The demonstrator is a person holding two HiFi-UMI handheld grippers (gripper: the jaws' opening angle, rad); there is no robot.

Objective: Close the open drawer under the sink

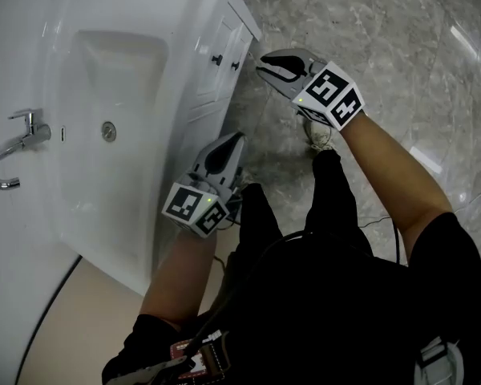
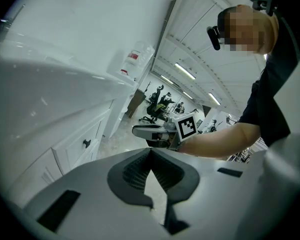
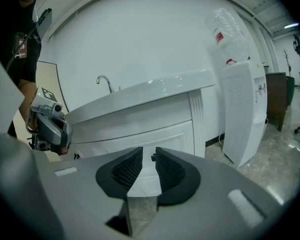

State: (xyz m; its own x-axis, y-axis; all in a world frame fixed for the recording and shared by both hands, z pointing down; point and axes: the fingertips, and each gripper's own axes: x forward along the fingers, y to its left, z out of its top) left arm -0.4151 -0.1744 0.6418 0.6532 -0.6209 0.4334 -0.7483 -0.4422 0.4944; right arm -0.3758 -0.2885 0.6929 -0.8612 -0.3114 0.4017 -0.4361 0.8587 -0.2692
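Both tongs held low in front of the drawer under the sink

The drawer [image 1: 221, 45] sits just below the sink's [image 1: 64, 62] front edge, black knob [image 1: 216, 58] outward; how far it stands out is unclear. The left tongs [image 1: 237, 139], beside the sink's front wall, are clenched tip to tip and empty. The right tongs [image 1: 263, 66], farther from the sink, are slightly released, holding nothing and clear of the knob.

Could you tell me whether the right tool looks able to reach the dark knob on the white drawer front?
Probably yes: the right tool points straight at the drawer front, the knob shows through the narrow gap between its jaws, and nothing stands in between.
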